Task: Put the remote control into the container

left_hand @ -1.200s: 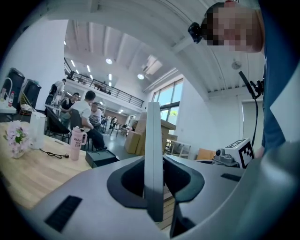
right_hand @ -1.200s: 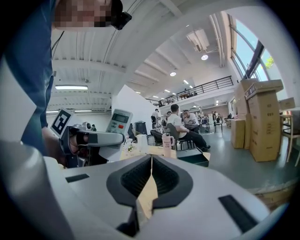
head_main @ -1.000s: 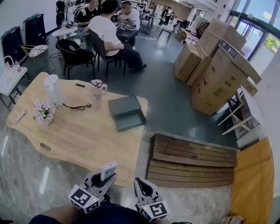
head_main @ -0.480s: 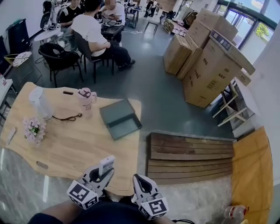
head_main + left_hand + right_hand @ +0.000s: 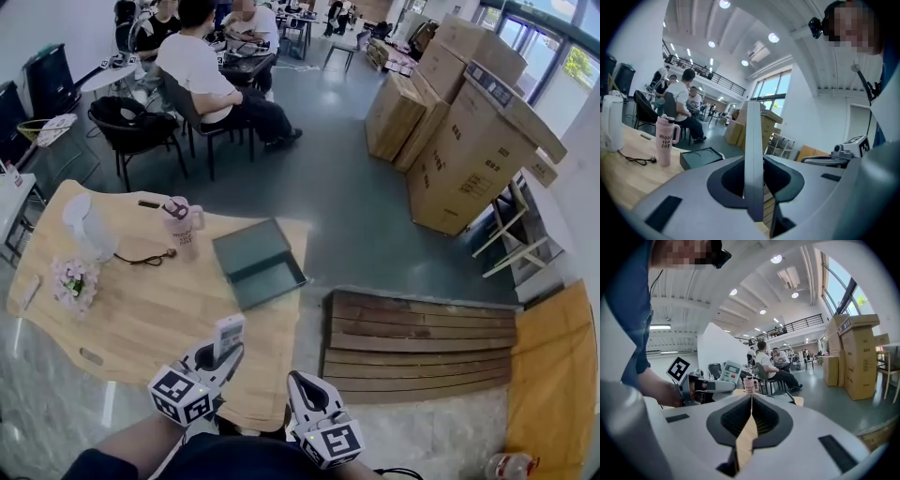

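Note:
A white remote control [image 5: 229,336] stands upright between the jaws of my left gripper [image 5: 223,353], which is shut on it over the near edge of the wooden table [image 5: 141,314]. In the left gripper view the remote [image 5: 752,150] shows edge-on in the left gripper [image 5: 753,183]. The container [image 5: 267,279], a dark open box with its lid [image 5: 247,246] beside it, lies at the table's far right corner, well ahead of the remote; the container [image 5: 701,157] also shows in the left gripper view. My right gripper [image 5: 302,386] hangs shut and empty to the right, off the table. In the right gripper view the right gripper [image 5: 750,402] looks past the remote [image 5: 730,371].
On the table stand a pink tumbler [image 5: 179,225], a white kettle [image 5: 86,223], a small bunch of flowers [image 5: 73,279] and a cable [image 5: 145,259]. A low wooden pallet [image 5: 417,342] lies right of the table. Cardboard boxes [image 5: 469,141] are stacked beyond. People sit on chairs behind the table.
The head view has shifted a little. My left gripper with the remote sits slightly higher in the picture, further over the table edge. Both grips look the same.

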`<state>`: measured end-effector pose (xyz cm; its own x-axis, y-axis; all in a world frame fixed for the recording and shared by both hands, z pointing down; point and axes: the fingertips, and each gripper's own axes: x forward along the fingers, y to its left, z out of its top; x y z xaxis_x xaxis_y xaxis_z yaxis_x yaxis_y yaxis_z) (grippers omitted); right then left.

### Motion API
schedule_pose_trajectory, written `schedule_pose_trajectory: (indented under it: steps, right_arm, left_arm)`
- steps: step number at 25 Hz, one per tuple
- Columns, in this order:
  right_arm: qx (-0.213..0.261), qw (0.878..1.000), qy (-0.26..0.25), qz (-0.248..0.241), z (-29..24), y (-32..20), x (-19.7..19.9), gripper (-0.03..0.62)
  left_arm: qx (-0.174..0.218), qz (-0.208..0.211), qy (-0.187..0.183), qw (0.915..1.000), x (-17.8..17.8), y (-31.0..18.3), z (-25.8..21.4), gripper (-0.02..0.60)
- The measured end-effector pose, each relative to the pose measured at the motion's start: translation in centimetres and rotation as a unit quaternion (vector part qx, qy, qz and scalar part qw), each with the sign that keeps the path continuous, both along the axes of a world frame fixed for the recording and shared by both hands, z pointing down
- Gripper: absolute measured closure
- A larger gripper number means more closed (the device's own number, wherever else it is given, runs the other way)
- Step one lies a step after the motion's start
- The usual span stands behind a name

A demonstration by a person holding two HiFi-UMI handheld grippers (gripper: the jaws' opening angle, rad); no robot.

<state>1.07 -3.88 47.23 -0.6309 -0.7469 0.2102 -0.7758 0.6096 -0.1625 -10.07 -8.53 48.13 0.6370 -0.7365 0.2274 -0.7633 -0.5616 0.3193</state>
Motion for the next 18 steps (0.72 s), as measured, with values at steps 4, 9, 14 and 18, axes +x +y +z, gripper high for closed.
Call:
schedule_pose_trajectory:
  steps: [4,9,14,18]
  right_arm:
    - [-0.010,1.000,-0.001,0.000,1.1,-1.1,1.4,0.577]
    - [-0.022,1.000,-0.005,0.001,1.8,-1.6,2.8,0.577]
    - [-0.027,1.000,-0.002,-0.002,2.2,-1.7,3.4,0.577]
    - [-0.031,1.000,0.000,-0.002,2.4,-1.8,3.8,0.577]
  left_arm:
    - [-0.016,-0.012,-0.002,0.9998,0.4,-3.0,1.5,0.494]
    - [-0.027,-0.020,-0.011,0.9994,1.0,-5.6,2.5,0.494]
    - [-0.047,-0.029,-0.018,0.9983,1.1,-8.1,4.5,0.494]
    - [-0.075,-0.023,-0.034,0.9963,1.1,-10.4,7.2,0.494]
